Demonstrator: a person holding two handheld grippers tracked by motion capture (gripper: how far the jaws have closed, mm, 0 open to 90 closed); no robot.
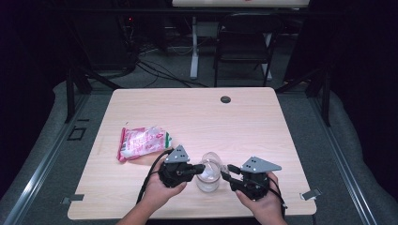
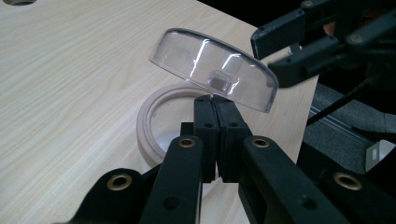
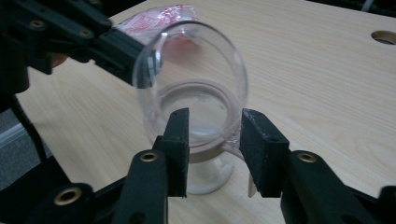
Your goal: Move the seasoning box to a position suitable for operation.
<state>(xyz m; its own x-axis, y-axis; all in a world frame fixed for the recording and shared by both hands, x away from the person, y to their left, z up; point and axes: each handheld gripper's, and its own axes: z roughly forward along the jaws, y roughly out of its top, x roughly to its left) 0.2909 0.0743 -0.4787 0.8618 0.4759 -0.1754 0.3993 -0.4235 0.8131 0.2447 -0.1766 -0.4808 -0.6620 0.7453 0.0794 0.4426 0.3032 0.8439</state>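
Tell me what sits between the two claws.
The jar with its clear lid tipped open sits between the left claw and right claw, seen in the high view.

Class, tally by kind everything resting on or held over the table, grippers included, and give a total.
Grippers: 2, left gripper, right gripper
Clear jar with hinged lid: 1
Red and white packet: 1
Total: 4

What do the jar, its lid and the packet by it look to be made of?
Jar: clear and glossy, glass or hard plastic; the table shows through it. Its rim ring is matte pinkish beige, perhaps plastic or silicone. Lid: clear dome with sharp highlights, probably moulded plastic. Packet: thin, crinkled, shiny film printed red and white.
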